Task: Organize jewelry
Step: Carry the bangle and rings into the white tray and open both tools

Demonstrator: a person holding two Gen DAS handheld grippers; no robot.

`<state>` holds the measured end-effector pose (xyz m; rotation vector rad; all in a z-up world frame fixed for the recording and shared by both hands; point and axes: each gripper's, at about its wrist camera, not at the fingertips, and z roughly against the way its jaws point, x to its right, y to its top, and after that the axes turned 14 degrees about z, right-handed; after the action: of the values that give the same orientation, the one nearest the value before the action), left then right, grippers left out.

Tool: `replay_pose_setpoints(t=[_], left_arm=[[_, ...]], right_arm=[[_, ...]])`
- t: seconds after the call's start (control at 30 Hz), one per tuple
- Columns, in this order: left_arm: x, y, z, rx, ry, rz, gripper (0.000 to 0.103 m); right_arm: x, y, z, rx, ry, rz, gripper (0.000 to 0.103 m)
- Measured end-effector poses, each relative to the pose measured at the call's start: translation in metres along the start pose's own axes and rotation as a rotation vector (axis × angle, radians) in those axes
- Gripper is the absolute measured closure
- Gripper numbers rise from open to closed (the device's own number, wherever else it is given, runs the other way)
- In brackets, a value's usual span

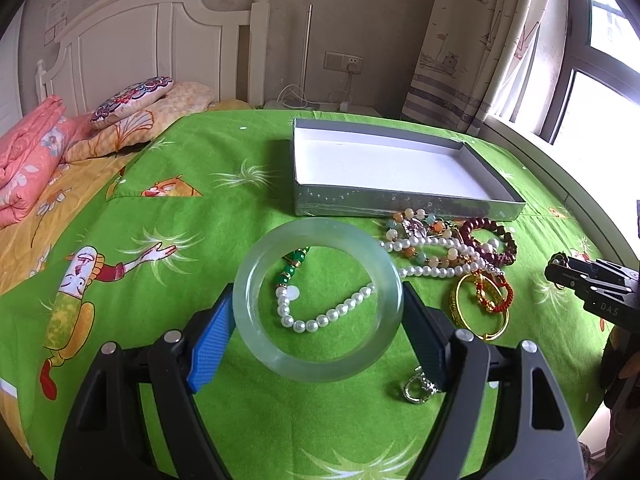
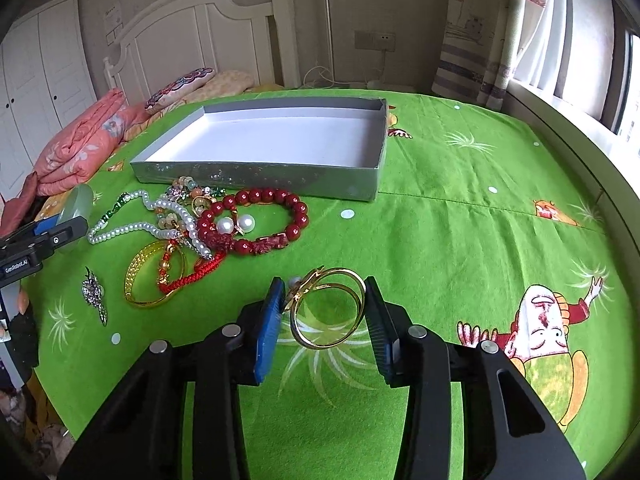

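Now left claw (image 1: 318, 304) gripping jade bangle (image 1: 256, 264), right claw (image 2: 324, 312) gripping gold bangle (image 2: 340, 340)

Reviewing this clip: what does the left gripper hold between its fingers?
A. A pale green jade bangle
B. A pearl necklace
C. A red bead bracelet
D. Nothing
A: in the left wrist view the left gripper has its pads on both sides of the jade bangle, while the pearl necklace lies on the sheet behind it.
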<state>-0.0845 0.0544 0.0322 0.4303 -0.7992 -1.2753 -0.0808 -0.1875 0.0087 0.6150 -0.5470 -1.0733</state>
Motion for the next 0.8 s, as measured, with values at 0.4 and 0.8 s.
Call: replay_pose_setpoints(t=[0.4, 0.8], left_arm=[[0.044, 0.046, -0.015, 0.031, -0.005, -0.086, 0.025], [0.093, 0.115, -0.096, -0.097, 0.024, -0.145, 0.025]], right_arm=[[-0.002, 0.05, -0.005, 0.057, -0.007, 0.076, 0.063], [0.036, 0.119, -0.075, 0.0, 0.04, 0.012, 0.063]])
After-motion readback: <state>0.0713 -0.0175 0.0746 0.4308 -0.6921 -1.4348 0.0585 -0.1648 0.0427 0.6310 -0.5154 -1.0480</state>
